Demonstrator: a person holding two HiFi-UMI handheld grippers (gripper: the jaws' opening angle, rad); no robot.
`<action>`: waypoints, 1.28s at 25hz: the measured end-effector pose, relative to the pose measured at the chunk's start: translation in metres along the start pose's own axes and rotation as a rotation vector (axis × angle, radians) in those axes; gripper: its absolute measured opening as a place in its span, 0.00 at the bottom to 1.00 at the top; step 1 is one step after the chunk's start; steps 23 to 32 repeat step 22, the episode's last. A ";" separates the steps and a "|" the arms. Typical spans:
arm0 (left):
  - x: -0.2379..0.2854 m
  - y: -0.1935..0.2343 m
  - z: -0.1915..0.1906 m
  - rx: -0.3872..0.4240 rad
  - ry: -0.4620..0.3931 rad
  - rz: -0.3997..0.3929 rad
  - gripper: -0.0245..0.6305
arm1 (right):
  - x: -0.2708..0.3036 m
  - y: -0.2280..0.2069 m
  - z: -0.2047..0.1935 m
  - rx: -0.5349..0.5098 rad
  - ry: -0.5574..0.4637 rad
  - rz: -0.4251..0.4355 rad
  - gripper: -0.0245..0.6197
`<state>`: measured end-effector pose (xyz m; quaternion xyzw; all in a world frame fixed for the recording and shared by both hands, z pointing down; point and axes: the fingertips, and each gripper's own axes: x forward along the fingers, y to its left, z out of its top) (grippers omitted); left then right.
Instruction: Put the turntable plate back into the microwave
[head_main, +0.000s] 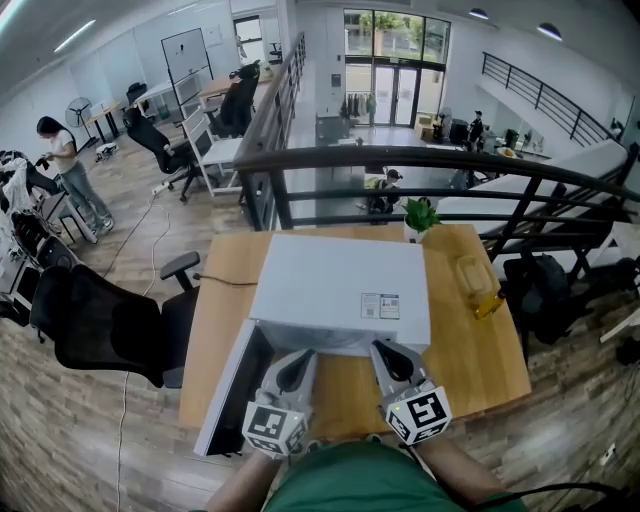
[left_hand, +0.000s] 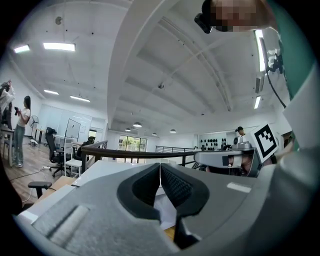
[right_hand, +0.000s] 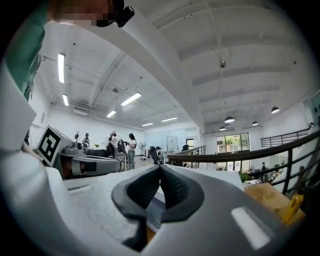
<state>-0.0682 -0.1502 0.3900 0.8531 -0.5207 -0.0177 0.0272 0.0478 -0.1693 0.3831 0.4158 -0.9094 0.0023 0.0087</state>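
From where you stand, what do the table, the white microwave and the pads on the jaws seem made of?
The table: wood or wood-look laminate, matte, with light brown grain. The microwave: probably painted metal, a smooth white casing with flat panels. The pads on the jaws: likely dark rubber, dull, finely ribbed.

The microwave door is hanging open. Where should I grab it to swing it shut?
Probably the free end of the door, the end nearest you, coming from its white outer side on the left. It hinges at the left front corner of the microwave, so the far end should swing easiest. The left gripper, shut now, is closest.
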 end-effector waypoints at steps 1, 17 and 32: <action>0.000 0.000 -0.001 -0.002 0.002 0.000 0.06 | 0.000 -0.001 0.000 0.000 -0.001 -0.002 0.04; 0.006 0.000 -0.022 -0.025 0.039 -0.006 0.06 | -0.008 -0.004 -0.005 -0.011 0.003 -0.025 0.04; 0.033 0.025 -0.009 0.033 -0.020 0.001 0.06 | 0.024 -0.017 0.004 -0.049 -0.070 -0.014 0.04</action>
